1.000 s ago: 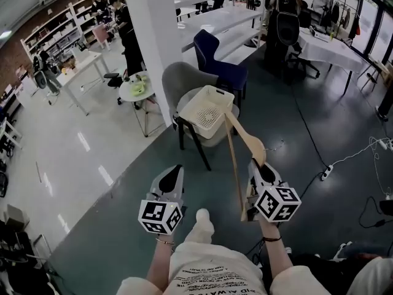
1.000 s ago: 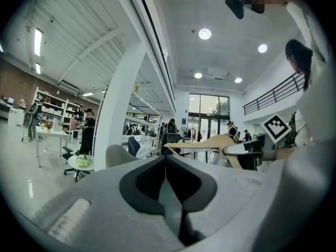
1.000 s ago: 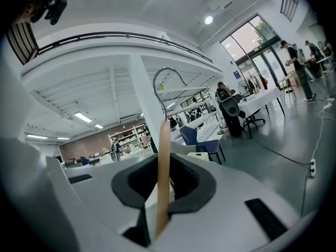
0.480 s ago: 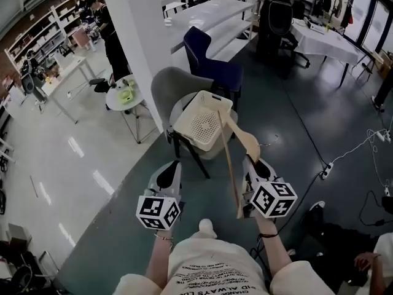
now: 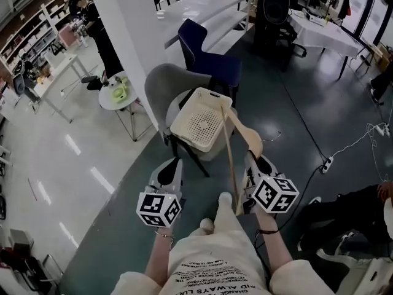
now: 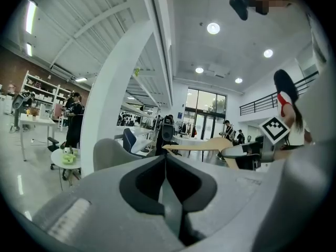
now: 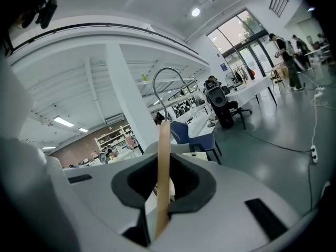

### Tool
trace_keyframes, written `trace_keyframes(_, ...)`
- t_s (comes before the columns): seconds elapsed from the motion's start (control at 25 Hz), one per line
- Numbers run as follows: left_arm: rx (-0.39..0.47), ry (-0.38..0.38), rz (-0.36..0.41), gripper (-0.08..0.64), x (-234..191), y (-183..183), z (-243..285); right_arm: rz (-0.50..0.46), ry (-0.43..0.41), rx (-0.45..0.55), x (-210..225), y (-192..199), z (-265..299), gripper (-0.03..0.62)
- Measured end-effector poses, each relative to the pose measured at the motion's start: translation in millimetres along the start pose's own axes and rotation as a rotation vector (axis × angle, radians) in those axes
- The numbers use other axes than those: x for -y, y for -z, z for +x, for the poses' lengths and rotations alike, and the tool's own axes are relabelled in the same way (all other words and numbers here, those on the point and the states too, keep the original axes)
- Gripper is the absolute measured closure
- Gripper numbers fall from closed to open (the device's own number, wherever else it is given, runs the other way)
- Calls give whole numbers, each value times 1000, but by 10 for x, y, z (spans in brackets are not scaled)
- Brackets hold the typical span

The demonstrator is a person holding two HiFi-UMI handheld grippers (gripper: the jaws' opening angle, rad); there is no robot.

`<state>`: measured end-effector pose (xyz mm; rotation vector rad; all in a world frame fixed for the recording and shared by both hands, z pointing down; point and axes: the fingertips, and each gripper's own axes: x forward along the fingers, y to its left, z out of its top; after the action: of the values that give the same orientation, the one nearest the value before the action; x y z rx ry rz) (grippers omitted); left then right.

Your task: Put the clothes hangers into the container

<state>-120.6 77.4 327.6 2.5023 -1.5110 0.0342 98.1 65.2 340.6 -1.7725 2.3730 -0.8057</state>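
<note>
My right gripper (image 5: 258, 160) is shut on a wooden clothes hanger (image 5: 232, 158), which stands edge-on between its jaws (image 7: 163, 177), metal hook (image 7: 167, 83) pointing up and ahead. The hanger's top reaches over the near rim of the cream perforated basket (image 5: 199, 120), which sits tilted on a grey chair (image 5: 164, 88). My left gripper (image 5: 171, 169) is shut with nothing in it, held level beside the right one. In the left gripper view the hanger (image 6: 202, 146) and the right gripper's marker cube (image 6: 275, 130) show off to the right.
A white pillar (image 5: 120, 35) stands left of the chair, with a small round table (image 5: 118, 94) beside it. A blue chair (image 5: 206, 57) is behind the basket. People stand by shelves at far left. A cable and power strip (image 5: 328, 161) lie on the floor at right.
The basket and chair have drawn a little closer and lower in the head view. Both grippers keep their positions; the hanger stays gripped.
</note>
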Motion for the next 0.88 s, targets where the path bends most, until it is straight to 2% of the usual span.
trace_keyframes(0.2,-14,-18,-15,534,-258,19,351,29,7,-16,136,-20,402,537)
trace_keyframes(0.44,-39,-26,-23,534,-498,-31,950,60,1,-35,358,-234,1055,537)
trace_keyframes(0.88,-161,-83,-108,534,-923,231,2050,189,-24,-197,663,-160,2264,537)
